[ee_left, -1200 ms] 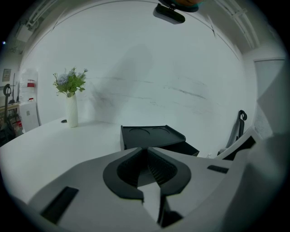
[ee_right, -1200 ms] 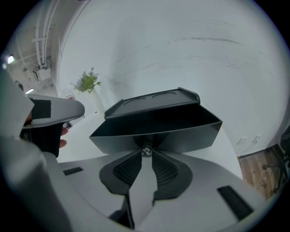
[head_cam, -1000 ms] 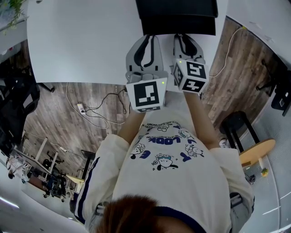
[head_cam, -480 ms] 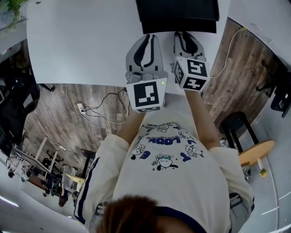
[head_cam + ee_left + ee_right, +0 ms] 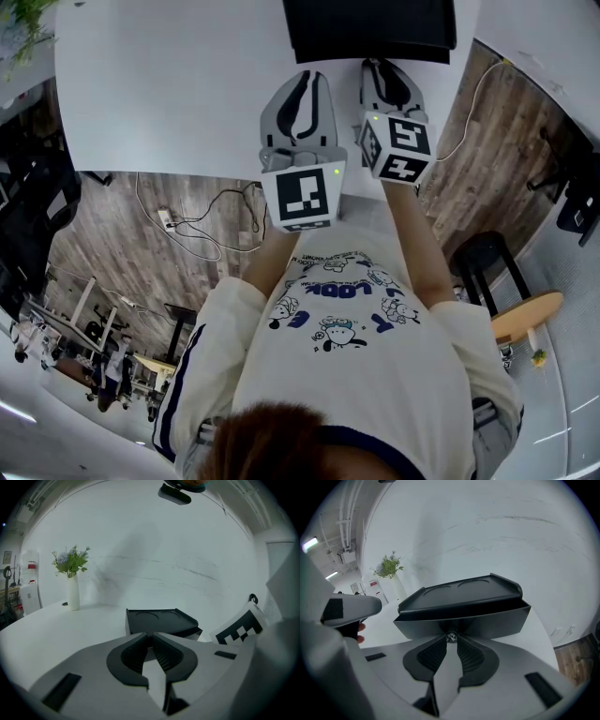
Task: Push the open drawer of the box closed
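Observation:
A black box [image 5: 370, 28] stands on the white table [image 5: 169, 84], its drawer [image 5: 487, 620] pulled out toward me. In the right gripper view the drawer's front fills the middle, with a small metal knob [image 5: 451, 636] on it. My right gripper [image 5: 451, 640] has its fingertips closed on either side of that knob. It shows in the head view as the right gripper [image 5: 382, 66], at the box's front edge. My left gripper [image 5: 305, 77] is beside it, short of the box [image 5: 159, 620], shut with nothing between its fingers [image 5: 151, 637].
A white vase with green flowers [image 5: 71, 590] stands far left on the table. The table's near edge runs just under my hands. Below it are a wooden floor, cables [image 5: 202, 225] and a black stool [image 5: 487, 253].
My right gripper has crept forward toward the box, and the drawer's front has receded with it. The left gripper has stayed where it was.

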